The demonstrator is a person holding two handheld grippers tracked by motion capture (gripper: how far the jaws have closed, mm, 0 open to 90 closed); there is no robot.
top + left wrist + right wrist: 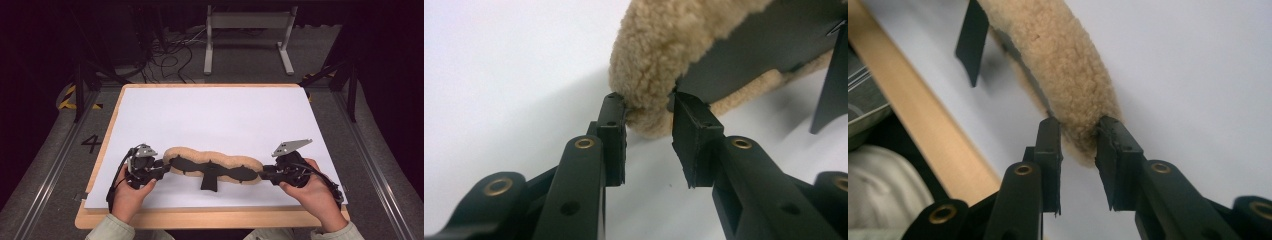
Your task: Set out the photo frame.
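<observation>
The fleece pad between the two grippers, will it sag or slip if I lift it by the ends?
The fleece pad looks soft and long, so its middle may sag. Its black backing may stiffen it somewhat. Fluffy pile squeezed by both grippers suggests little slipping.

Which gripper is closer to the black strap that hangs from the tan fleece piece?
Left, slightly. The left gripper grips the tan fleece piece's left end, the right gripper its right end; the black strap hangs just left of middle.
</observation>
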